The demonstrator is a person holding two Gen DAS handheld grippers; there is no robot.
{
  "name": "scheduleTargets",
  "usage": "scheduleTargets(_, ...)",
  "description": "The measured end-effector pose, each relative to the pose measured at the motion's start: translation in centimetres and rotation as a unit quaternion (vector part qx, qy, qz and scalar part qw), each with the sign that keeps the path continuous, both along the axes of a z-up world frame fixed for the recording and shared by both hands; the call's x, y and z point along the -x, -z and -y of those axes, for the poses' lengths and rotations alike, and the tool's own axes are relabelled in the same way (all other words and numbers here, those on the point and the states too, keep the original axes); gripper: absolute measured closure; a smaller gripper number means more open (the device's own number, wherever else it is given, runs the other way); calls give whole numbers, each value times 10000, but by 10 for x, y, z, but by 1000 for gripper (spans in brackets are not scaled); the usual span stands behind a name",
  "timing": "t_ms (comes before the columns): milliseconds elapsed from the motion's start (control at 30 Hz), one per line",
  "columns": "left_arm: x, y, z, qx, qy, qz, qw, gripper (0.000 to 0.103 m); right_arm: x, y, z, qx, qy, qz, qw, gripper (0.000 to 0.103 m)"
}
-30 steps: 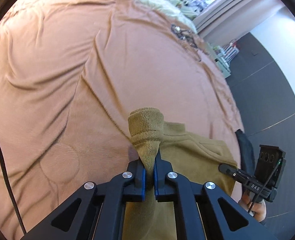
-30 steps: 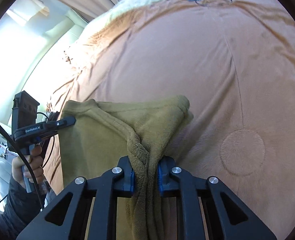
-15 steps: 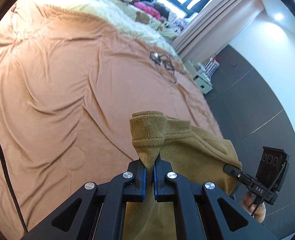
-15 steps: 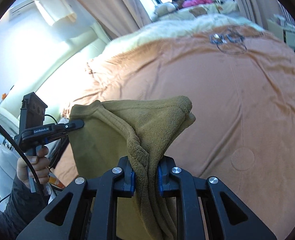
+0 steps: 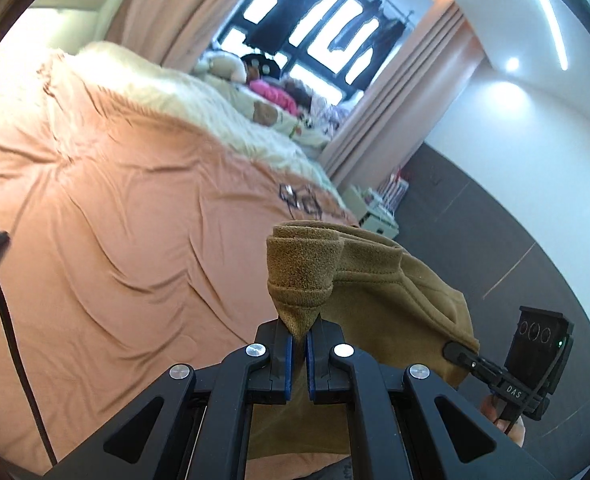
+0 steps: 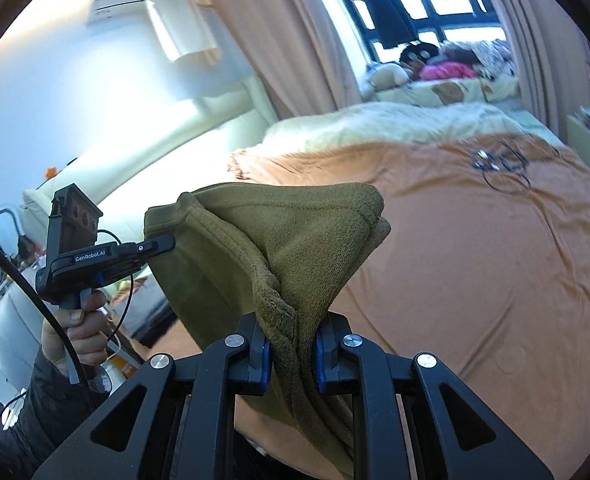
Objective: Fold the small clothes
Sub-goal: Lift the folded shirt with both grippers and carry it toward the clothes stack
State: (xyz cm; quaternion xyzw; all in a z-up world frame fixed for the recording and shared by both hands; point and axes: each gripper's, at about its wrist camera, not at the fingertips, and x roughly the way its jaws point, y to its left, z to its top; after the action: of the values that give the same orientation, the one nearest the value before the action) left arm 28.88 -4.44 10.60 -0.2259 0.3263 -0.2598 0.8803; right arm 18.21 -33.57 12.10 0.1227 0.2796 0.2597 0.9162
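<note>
An olive-brown knit garment (image 5: 379,292) hangs in the air above the bed, stretched between both grippers. My left gripper (image 5: 299,338) is shut on one bunched corner of it. My right gripper (image 6: 293,340) is shut on the other corner of the garment (image 6: 291,248), a thick fold between its blue pads. In the left wrist view the right gripper (image 5: 461,354) shows at the lower right, pinching the cloth's far edge. The left gripper (image 6: 163,245) appears at the left of the right wrist view, a hand (image 6: 75,328) around its handle. The garment's lower part hangs below the frames, hidden.
An orange-brown bedspread (image 5: 115,220) covers the bed below, wrinkled. A tangle of dark cable with small metal parts (image 6: 503,164) lies on its far side. A white fluffy blanket (image 5: 183,100), soft toys, curtains and a window stand beyond. A dark wall and a small shelf (image 5: 379,208) are at the right.
Both grippers have risen with the garment held between them and have tilted up, so the window and curtains now show. The garment has come up off the bedspread.
</note>
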Motion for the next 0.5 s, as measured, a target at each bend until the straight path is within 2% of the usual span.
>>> scheduleTargets(167,24,-21,-48,39,-333,207,9992,98,7,-8,-32,52,-297,175,9994,90)
scheduleTargets(367,50,-32,-101,24,-697,318,9971,98,2,-9,-67,46,-673,277,9973,90)
scheduleTargets(500,66,-37,-135,-30,-912,383,9951,98,-21,-3,-84,11,-861,279,9959,90)
